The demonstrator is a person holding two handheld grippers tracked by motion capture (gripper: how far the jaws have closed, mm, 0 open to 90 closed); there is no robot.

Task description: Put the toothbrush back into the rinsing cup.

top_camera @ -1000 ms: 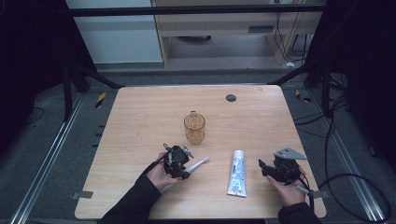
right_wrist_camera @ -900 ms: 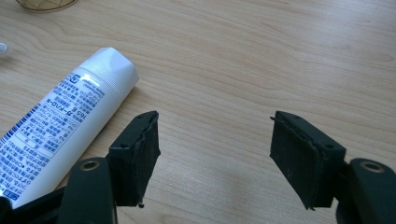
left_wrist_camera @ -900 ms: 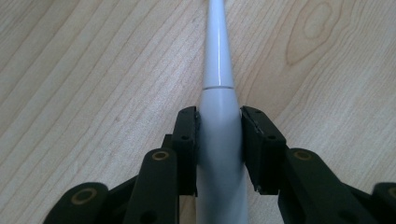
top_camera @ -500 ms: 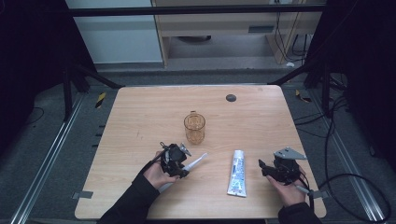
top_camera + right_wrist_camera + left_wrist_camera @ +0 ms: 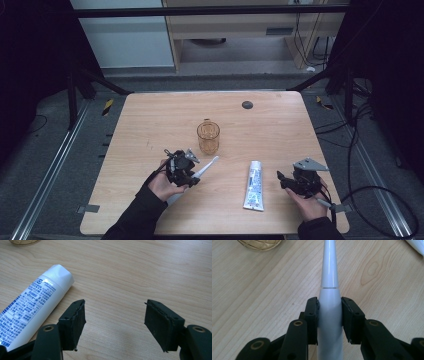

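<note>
My left gripper (image 5: 194, 173) is shut on the thick white handle of a toothbrush (image 5: 207, 166) at the table's front left. In the left gripper view both pads (image 5: 312, 315) press the toothbrush (image 5: 329, 272), which tapers away from the gripper (image 5: 329, 305) above the wood. An amber glass cup (image 5: 208, 136) stands upright just beyond it. A white toothpaste tube (image 5: 254, 184) lies flat at the front right. My right gripper (image 5: 281, 180) rests right of the tube, open, with bare wood between its pads (image 5: 75, 322); the tube (image 5: 32, 305) lies left of the gripper (image 5: 115, 316).
A small black round disc (image 5: 247, 104) sits near the far edge of the wooden table (image 5: 150, 120). The cup's base (image 5: 259, 243) shows at the top left of the left gripper view. Cables run over the floor at the right.
My left hand has lifted a little and drifted left with the toothbrush in its grip; the brush's far end now points nearer the cup. The right gripper has kept still.
</note>
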